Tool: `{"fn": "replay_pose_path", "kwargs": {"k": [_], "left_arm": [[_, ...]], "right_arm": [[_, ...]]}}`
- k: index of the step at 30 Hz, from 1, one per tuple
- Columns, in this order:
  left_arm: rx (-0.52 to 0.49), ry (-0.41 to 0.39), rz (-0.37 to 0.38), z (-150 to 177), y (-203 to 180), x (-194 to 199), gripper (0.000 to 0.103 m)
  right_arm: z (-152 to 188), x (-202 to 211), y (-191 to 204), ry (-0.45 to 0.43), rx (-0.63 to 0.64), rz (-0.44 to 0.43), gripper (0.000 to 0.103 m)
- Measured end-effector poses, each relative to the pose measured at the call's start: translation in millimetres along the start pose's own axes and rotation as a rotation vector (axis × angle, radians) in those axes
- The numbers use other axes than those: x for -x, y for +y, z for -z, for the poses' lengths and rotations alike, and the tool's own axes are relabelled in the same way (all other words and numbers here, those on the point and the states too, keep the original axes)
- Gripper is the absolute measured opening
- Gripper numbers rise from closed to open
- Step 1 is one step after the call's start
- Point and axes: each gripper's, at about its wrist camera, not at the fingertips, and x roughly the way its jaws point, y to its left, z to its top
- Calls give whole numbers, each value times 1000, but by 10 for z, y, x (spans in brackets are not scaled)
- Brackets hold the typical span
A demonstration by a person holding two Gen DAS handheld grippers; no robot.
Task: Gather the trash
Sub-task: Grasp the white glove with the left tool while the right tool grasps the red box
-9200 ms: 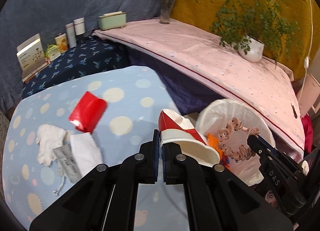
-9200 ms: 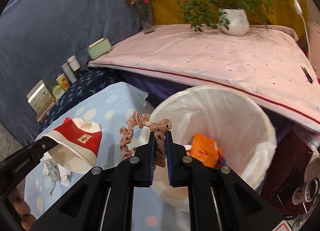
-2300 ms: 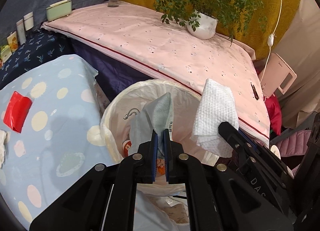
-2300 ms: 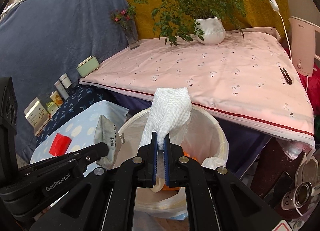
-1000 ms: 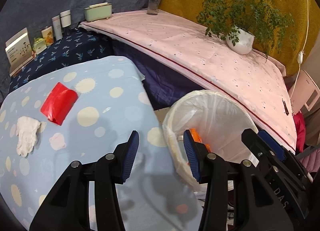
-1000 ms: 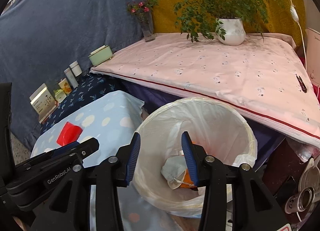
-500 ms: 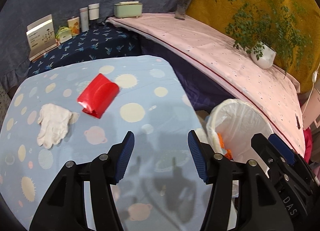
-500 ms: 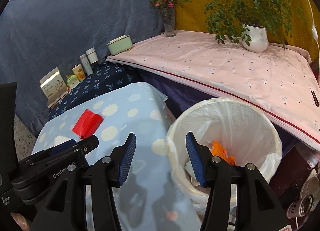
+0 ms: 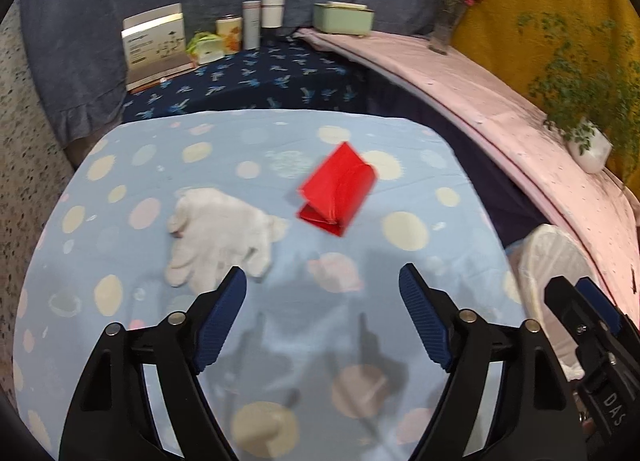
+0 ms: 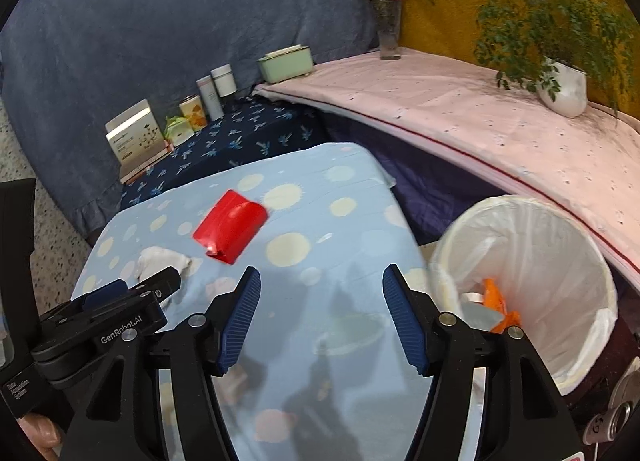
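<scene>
the table cloth (image 9: pixel 120 165) is pale blue with cream, pink and light-blue dots and sun shapes. a glossy red packet (image 9: pixel 338 195) lies toward its far right part, a white glove (image 9: pixel 220 233) toward its left edge. the bin liner (image 10: pixel 560 261) is translucent white, with something orange (image 10: pixel 496 301) inside, perhaps a wrapper. both grippers, left (image 9: pixel 322 321) and right (image 10: pixel 322 315), are black with ribbed dark-blue pads (image 9: pixel 222 321). the far cloth (image 9: pixel 260 77) is navy with blue sprigs; the shelf cover (image 10: pixel 460 113) is pink, speckled.
</scene>
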Motion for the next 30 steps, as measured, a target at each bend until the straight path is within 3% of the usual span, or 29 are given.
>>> {"fn": "replay_pose_path", "kwargs": {"k": [6,17,27,30], "left_arm": [[44,17,-60,-67,471,-156,90],[57,75,-83,-229,876,-632,91],[62,131,-80,-291,971,-1049,90],[68,140,-70,-279,989,-1133,86]], "right_arm": [[-7,-300,334,47,10,-39,63],[-103,-1038,808,125,-1,-97,63],[-164,-1582,1016,154,-6,-99,63],[-160,-1697,1012,166,-9,-96,63]]}}
